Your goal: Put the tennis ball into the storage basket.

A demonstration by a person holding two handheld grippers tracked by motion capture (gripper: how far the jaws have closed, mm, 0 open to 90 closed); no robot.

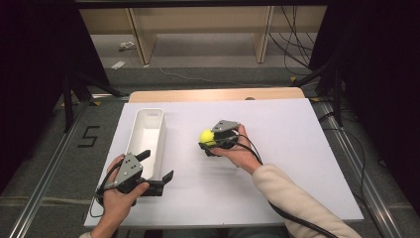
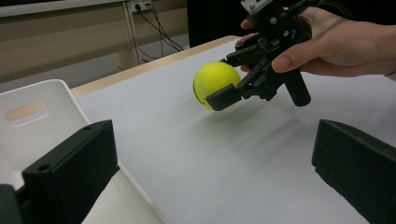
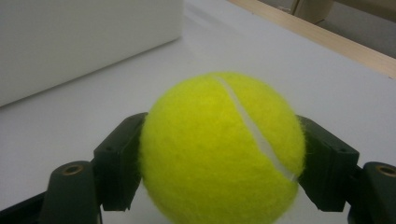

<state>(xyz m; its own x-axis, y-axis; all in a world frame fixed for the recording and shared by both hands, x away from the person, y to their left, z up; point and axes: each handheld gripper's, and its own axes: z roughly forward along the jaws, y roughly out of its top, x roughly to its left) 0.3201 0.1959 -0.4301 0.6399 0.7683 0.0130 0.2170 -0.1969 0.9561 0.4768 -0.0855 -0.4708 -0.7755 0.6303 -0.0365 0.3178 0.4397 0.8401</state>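
Yellow and fuzzy, a tennis ball (image 1: 207, 137) sits clamped between the two black jaws of the right gripper (image 1: 212, 141), held near the middle of a white table (image 1: 277, 168); in the left gripper view it appears lifted just off the surface, with a soft shadow beneath. In the right gripper view the jaws press on opposite sides of the ball (image 3: 219, 149), gripping around its widest part. To the left stands a long white bin (image 1: 146, 139), open on top and seemingly empty. The left gripper (image 1: 156, 171) rests beside the bin's near end, its jaws spread wide and holding nothing.

The likely aim is to drop the ball into the bin. The risk is that a round, springy ball could squirt out of flat jaws if the grip loosens mid-carry, then roll off the table. Released too high, it could also bounce out of the bin.
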